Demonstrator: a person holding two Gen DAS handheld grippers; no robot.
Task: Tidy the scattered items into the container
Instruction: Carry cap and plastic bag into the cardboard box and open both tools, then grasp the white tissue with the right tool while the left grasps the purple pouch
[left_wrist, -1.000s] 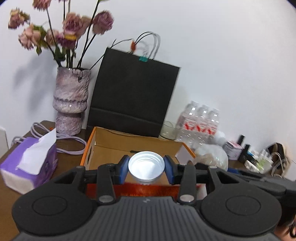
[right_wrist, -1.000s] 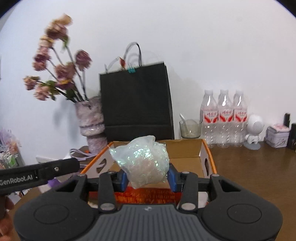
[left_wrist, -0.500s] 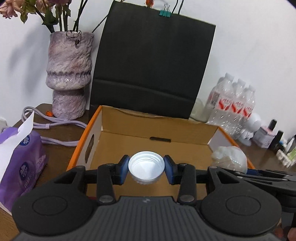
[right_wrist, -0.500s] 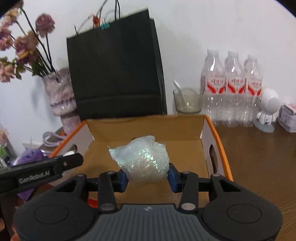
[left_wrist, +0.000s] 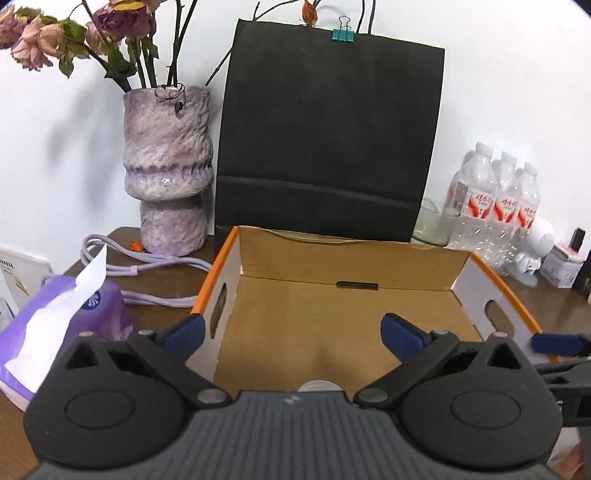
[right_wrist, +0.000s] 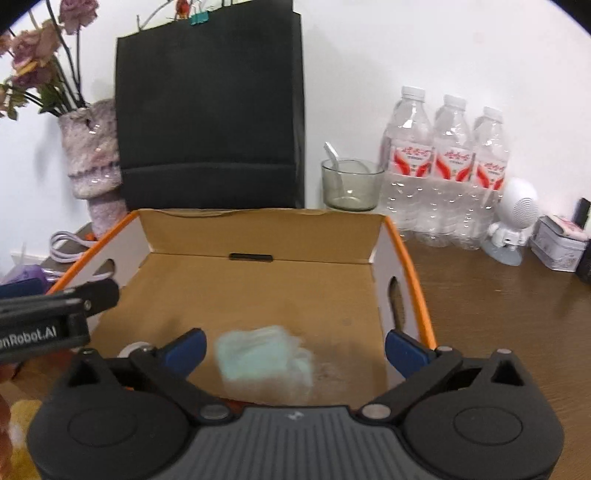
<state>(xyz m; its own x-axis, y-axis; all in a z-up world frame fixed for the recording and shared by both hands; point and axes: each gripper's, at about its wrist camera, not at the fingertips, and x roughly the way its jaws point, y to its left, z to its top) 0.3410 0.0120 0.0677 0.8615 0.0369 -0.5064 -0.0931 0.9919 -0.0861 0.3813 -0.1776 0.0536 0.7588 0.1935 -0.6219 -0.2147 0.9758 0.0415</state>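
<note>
Right wrist view: both claws release over the box (right_wrist: 406, 254), loads dropping in.
Right claw (right_wrist: 293, 345) has just been opening and now stands wide; the glittery wad (right_wrist: 264, 356), blurred, lies below and between its pads, touching neither, over the box floor. Left claw (left_wrist: 291, 332) has likewise just been opening and is wide, nothing between the pads; the white cap (left_wrist: 319, 386) peeks out just under its body, low in the box. To do this step well: hold both claws steady over the floor until the pieces settle, then lift straight up, clear of the orange rim ahead and to each side, before seeking anything left on the table (right_wrist: 498, 306).
</note>
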